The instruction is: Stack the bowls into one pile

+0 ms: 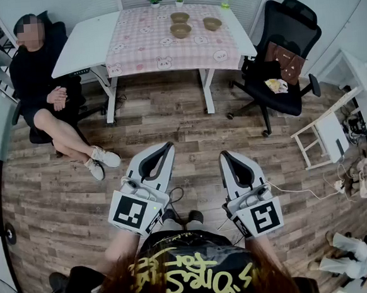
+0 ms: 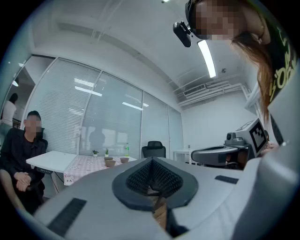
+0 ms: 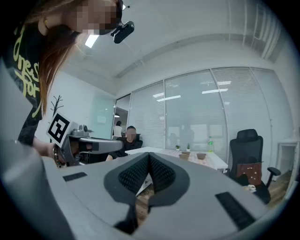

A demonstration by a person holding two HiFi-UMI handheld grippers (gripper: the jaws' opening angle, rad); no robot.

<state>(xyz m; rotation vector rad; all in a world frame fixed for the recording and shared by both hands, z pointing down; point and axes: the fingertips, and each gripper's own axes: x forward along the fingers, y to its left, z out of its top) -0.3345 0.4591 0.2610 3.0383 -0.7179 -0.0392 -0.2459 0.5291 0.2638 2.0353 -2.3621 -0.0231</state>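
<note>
Far across the room, on the table [image 1: 87, 43], three bowls stand apart: the far bowl [image 1: 179, 16], the near bowl [image 1: 181, 30] just before it, and the right bowl [image 1: 212, 23]. Both the left gripper [image 1: 165, 149] and the right gripper [image 1: 226, 157] hang level over the floor [image 1: 60, 184], well short of the table, each with jaws pressed together on nothing. A good approach would close in on the table first, spread one pair of jaws before meeting a rim, then probably carry the right bowl level into the near bowl
</note>
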